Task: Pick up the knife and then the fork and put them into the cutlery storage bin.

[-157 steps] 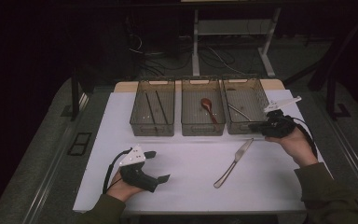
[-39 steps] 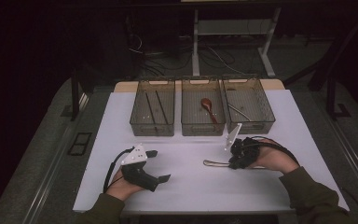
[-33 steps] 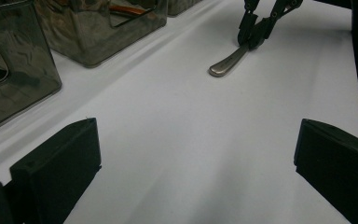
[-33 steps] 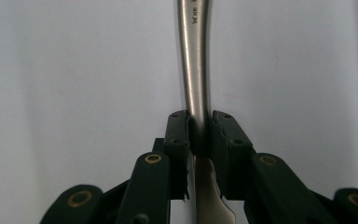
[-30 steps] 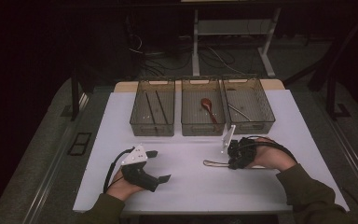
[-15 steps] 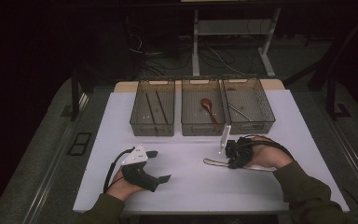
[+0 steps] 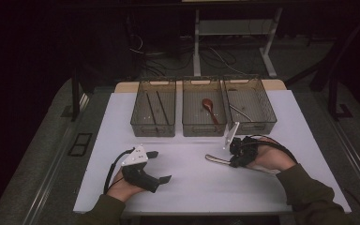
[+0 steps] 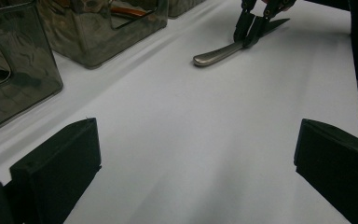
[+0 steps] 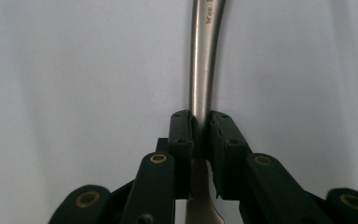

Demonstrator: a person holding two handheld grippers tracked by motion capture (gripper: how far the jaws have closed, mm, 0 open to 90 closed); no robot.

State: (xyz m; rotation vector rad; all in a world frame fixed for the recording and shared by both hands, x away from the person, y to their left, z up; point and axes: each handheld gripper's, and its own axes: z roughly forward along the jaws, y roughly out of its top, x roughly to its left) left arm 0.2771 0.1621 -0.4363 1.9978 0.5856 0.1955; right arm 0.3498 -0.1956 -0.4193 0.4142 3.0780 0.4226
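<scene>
A metal table knife (image 7: 215, 159) lies on the white tabletop (image 7: 187, 187) in front of the bins. My right gripper (image 7: 232, 162) is shut on it near the middle, low over the table. The right gripper view has both pads (image 9: 182, 135) pressed against the knife's shaft (image 9: 204, 56), and the handle runs away from me. From the left gripper view I see the rounded handle end (image 8: 216, 55) sticking out of the right gripper (image 8: 251, 30). My left gripper (image 7: 159, 166) rests at the front left, open (image 8: 198, 140), nothing between its jaws.
Three smoky clear bins stand in a row at the back. The left bin (image 7: 153, 133) holds dark chopsticks, the middle bin (image 7: 201, 129) a red spoon (image 7: 208, 105), the right bin (image 7: 258, 124) a metal utensil. The table's front edge is near my forearms.
Five seconds ago the right gripper hovered by the right bin and the knife lay free on the table. It now grips the knife. Over the last second nothing visibly moved.
</scene>
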